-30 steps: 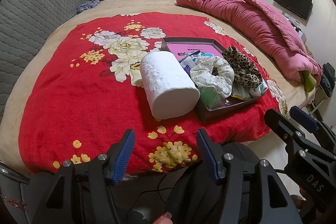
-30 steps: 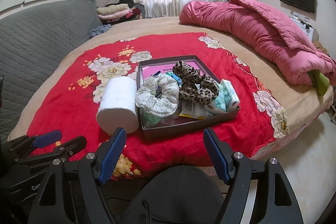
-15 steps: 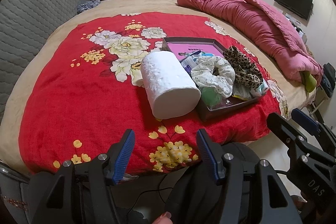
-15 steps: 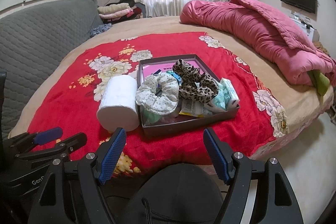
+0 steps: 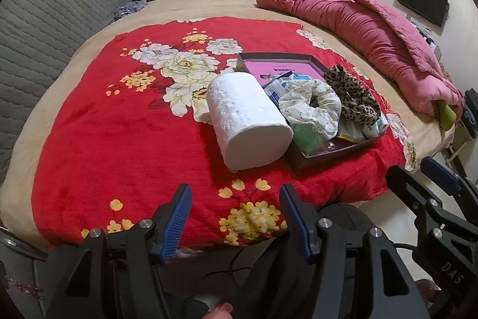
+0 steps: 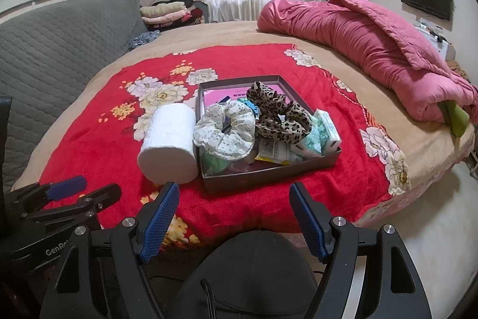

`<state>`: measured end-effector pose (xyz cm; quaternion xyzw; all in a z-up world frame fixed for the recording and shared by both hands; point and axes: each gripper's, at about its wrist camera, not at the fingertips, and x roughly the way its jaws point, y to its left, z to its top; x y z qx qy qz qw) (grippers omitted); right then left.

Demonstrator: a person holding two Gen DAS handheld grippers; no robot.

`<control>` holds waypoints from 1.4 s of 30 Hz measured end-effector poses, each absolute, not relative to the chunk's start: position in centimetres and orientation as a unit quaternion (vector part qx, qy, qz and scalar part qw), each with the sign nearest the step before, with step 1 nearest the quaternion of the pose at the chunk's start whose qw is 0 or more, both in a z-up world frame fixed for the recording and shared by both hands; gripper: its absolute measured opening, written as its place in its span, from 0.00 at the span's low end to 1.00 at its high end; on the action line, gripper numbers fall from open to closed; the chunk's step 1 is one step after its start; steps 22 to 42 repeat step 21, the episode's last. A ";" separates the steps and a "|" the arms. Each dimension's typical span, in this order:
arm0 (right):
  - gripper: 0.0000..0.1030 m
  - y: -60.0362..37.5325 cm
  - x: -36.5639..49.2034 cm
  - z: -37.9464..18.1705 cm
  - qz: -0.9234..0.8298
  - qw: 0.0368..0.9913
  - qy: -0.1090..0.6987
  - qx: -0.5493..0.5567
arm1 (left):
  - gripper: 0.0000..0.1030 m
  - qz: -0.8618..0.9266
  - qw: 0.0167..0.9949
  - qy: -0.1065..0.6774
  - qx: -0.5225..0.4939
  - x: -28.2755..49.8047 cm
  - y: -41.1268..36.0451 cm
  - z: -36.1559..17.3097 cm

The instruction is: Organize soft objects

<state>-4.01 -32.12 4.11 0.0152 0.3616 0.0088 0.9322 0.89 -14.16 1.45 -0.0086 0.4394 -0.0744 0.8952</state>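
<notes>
Your left gripper point(image 5: 234, 218) carries "GenRo", cut short by the frame edge in the right wrist view, and your right gripper point(image 6: 231, 218) shows "DAS" on its side in the left wrist view. The pink card point(image 6: 236, 94) on the floor of the dark box point(image 6: 269, 174) has a line of print too small to read, and a packet with a barcode point(image 6: 277, 153) is half buried under other things.

Both sets of jaws stand wide with nothing between them, hanging over the near edge of the bed point(image 5: 209, 6).

The soft things sit mid-bed on the red floral blanket point(image 5: 119, 124). The white paper roll point(image 5: 248, 121) lies on its side, touching the box's left wall. Inside the box, the cream floral scrunchie point(image 6: 225, 130) lies at the left, the leopard scrunchie point(image 6: 279, 117) just right of it, and a mint tissue pack point(image 6: 324, 130) against the right wall. Something green point(image 6: 213, 163) under the cream scrunchie is mostly hidden. A dark cap point(image 6: 254, 274) fills the bottom of the right wrist view.
</notes>
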 end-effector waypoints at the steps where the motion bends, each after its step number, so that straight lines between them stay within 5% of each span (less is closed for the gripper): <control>1: 0.75 -32.1 -4.0 4.1 0.009 0.932 0.362 0.015 | 0.58 -0.072 0.895 0.439 -0.008 0.9 -14.1 1.4; 42: 0.75 -32.8 -3.6 3.8 0.001 0.933 0.360 0.021 | 0.58 -0.062 0.886 0.459 -0.014 1.7 -13.7 -0.1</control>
